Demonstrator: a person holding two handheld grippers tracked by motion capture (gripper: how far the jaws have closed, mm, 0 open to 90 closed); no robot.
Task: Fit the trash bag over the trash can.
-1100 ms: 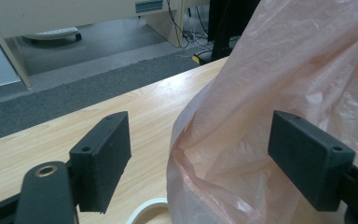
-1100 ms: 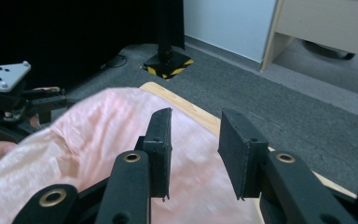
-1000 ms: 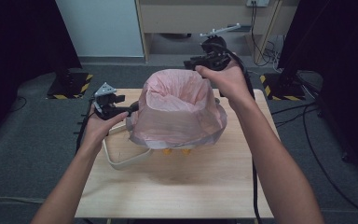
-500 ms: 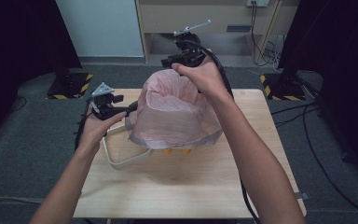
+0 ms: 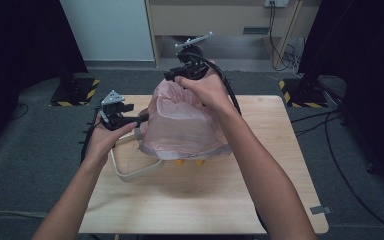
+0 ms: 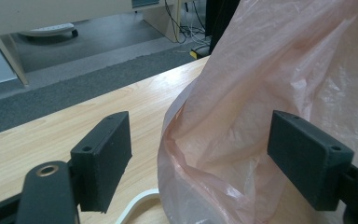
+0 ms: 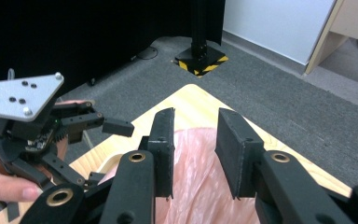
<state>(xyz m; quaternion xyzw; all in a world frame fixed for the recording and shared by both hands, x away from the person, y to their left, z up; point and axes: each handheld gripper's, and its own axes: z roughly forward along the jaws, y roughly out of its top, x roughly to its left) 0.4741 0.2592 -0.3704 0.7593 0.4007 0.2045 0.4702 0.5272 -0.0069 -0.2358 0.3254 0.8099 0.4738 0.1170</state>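
Observation:
A thin pink plastic bag (image 5: 182, 125) is draped as a dome over something on the wooden table (image 5: 260, 185). My left gripper (image 5: 141, 119) is at the bag's left side, its jaws wide apart (image 6: 200, 158) with the bag's crumpled edge (image 6: 214, 154) between them and not pinched. My right gripper (image 5: 175, 77) hovers over the bag's far top, pointing left. Its jaws (image 7: 193, 149) stand a narrow gap apart and have just been closing a little. The pink film (image 7: 200, 186) lies below them, and nothing is pressed between the pads.
A pale looped band (image 5: 130, 172) lies on the table at the bag's near left. Two small orange pieces (image 5: 180, 162) peek out under the bag's front edge. Black stands with striped bases (image 5: 72, 90) and cables (image 5: 330, 125) are on the grey floor around the table.
The right hand and its gripper have moved left and slightly down across the top of the bag. The left hand has stayed in place at the bag's left side.

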